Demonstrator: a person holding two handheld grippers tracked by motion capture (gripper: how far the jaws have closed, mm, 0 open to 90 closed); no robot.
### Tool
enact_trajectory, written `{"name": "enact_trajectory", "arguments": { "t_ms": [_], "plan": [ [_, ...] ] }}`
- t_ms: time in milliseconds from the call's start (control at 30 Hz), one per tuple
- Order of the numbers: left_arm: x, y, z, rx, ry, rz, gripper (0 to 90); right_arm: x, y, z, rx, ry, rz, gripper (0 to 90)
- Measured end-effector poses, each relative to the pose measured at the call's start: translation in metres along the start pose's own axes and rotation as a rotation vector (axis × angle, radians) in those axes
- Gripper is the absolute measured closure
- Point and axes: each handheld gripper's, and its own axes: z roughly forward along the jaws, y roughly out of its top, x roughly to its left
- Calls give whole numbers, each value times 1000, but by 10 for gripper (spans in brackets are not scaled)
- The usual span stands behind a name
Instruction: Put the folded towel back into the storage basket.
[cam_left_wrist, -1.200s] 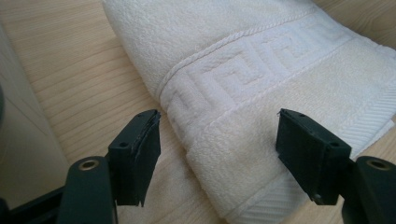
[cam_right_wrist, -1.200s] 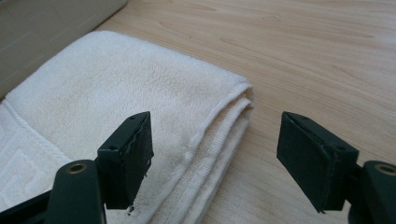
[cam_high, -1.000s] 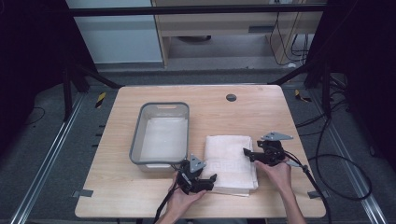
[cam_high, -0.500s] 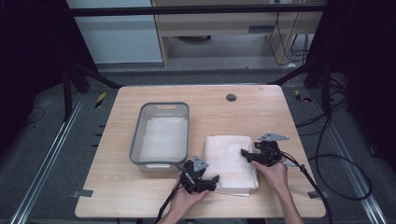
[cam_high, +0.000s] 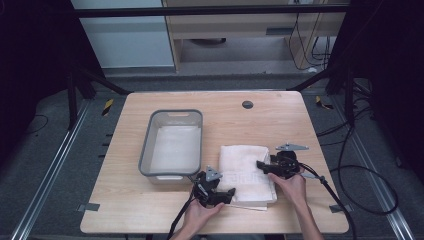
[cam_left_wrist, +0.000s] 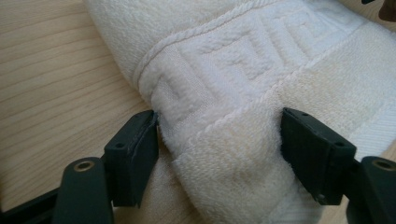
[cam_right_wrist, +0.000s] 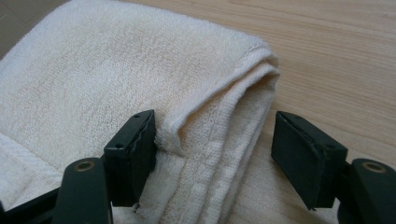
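A folded white towel (cam_high: 247, 167) lies on the wooden table (cam_high: 280, 120) near its front edge. My left gripper (cam_high: 230, 194) sits at the towel's front left corner. In the left gripper view the thick patterned corner (cam_left_wrist: 224, 93) fills the gap of my left gripper (cam_left_wrist: 219, 130); both pads touch it without squeezing, and the jaws have just been closing. My right gripper (cam_high: 261, 166) is at the towel's right edge. Its jaws (cam_right_wrist: 212, 130) straddle the folded edge (cam_right_wrist: 116, 70): one pad touches terry, the other stands off over bare wood. They have just been closing too.
A grey plastic bin (cam_high: 145, 150) stands left of the towel, with a white cloth (cam_high: 172, 147) lying flat inside. A dark round grommet (cam_high: 247, 104) sits at the table's back. Cables trail off both grippers toward the front edge.
The right gripper has edged a little left onto the towel's right edge. The left gripper has shifted slightly right at the front corner. The towel lies as before.
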Motion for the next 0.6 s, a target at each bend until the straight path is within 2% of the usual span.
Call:
{"name": "enact_trajectory", "arguments": {
  "t_ms": [133, 233, 333, 600],
  "plan": [
    [2, 0, 1, 3, -17, -8, 311, 0, 0, 1, 7, 17, 6, 361],
    [0, 0, 1, 4, -21, -1, 339, -1, -1, 2, 23, 47, 50, 424],
    [-1, 1, 1, 7, -17, 7, 353, -1, -1, 3, 23, 61, 61, 447],
    [1, 1, 2, 14, -54, -8, 410, -2, -1, 3, 33, 101, 103, 536]
  ]
}}
